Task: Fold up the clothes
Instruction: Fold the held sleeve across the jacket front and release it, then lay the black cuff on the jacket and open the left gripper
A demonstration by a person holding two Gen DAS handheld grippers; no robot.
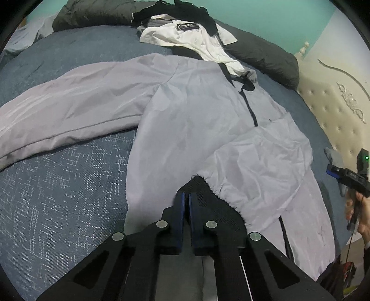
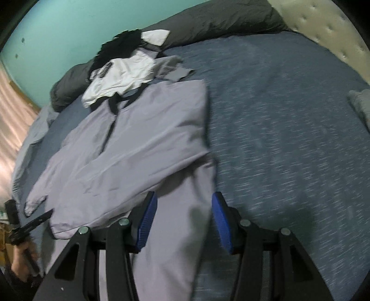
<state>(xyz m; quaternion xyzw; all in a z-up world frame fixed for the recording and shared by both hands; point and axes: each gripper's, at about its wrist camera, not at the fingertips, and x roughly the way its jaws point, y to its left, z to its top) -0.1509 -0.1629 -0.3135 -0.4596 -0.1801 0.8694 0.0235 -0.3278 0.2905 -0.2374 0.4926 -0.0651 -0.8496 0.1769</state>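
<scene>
Jacket (image 1: 196, 120), pale lilac-grey with a dark zip, lies spread front-up across the blue bedspread (image 1: 57, 196), its hem toward the near edge of the bed and its collar toward the far edge, where the pile of other clothes sits. One sleeve (image 1: 69, 111) stretches out flat toward the side of the bed away from the headboard (image 1: 335, 111); the other sleeve (image 1: 259, 166) is already laid across the chest, its dark elastic cuff just ahead of the left gripper (image 1: 186, 199).

That gripper's jaws are pressed together, and from its own view I cannot tell for sure whether they have pinched fabric near the hem or only met each other on top of it. The right gripper (image 2: 183, 220) hangs with its jaws about half open, straddling a strip of jacket cloth near the hem, the pads not pressing on it.

What worries me: if the left jaws have caught only the top layer, a lift would peel the front open along the zip instead of folding the body. The slippery cloth could also slide out of a thin pinch. The folded sleeve lies loose, so any tug at the hem may drag it off the chest. The right view is smeared, so that gripper is likely moving fast, and closing now might bunch the cloth.

Counted: one jacket, two sleeves, two grippers, one heap of white (image 1: 196, 39) and black (image 1: 185, 11) garments, and a dark grey duvet (image 1: 266, 55) along the far edge.
</scene>
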